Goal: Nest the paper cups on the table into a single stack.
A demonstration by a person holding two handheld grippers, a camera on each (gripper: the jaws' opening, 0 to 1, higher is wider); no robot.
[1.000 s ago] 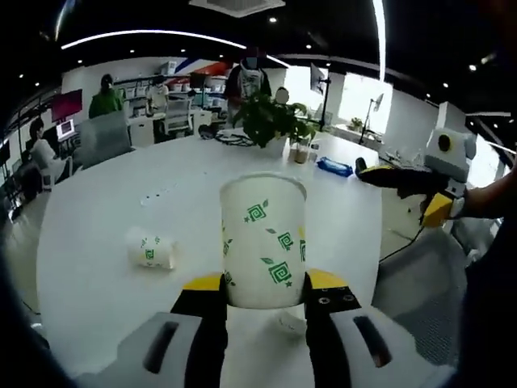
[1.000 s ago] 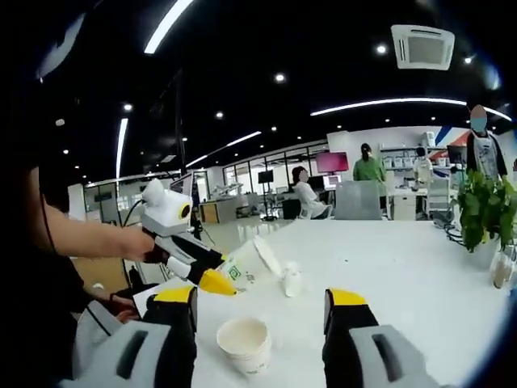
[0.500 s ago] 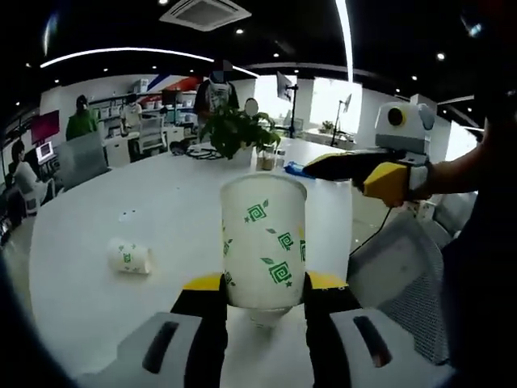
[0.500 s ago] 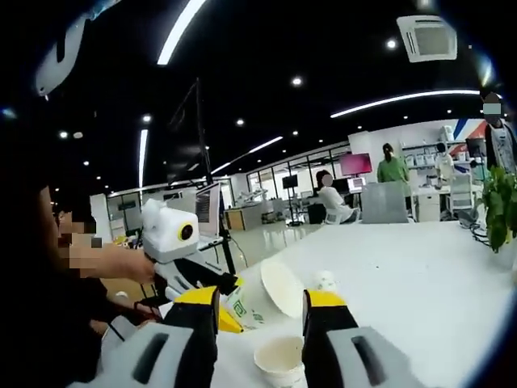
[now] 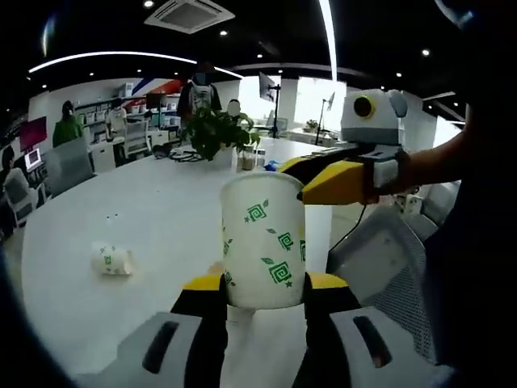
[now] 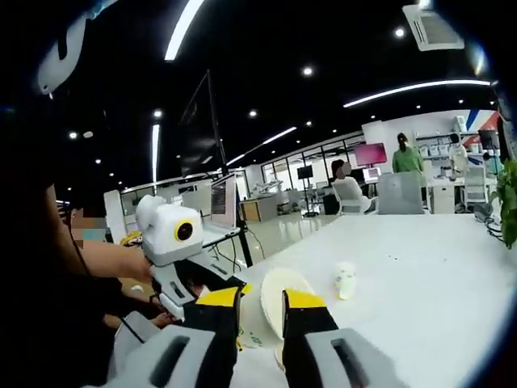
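Observation:
A white paper cup [image 5: 264, 242] with green prints stands upright between my left gripper's [image 5: 264, 284] jaws, which are shut on its lower part. Below it, a bit of another upright cup [image 5: 237, 315] shows on the white table [image 5: 121, 202]. A third cup [image 5: 111, 260] lies on its side at the left. My right gripper [image 5: 319, 182] reaches in from the right, its yellow tips beside the held cup's rim. In the right gripper view, my right gripper [image 6: 261, 301] has its jaws close together with a narrow gap. The held cup's mouth [image 6: 273, 293] sits just behind them, with the left gripper [image 6: 182, 263] to the left and the lying cup [image 6: 346, 279] farther off.
A potted plant [image 5: 212, 129] and small items stand at the table's far side. A grey mesh chair [image 5: 380, 259] sits off the table's right edge. People and desks fill the background. A hand [image 6: 113, 263] holds the left gripper.
My right gripper's jaws have narrowed from wide apart to a small gap, and it has come up to the held cup's rim. The left gripper still holds its cup as both views swing.

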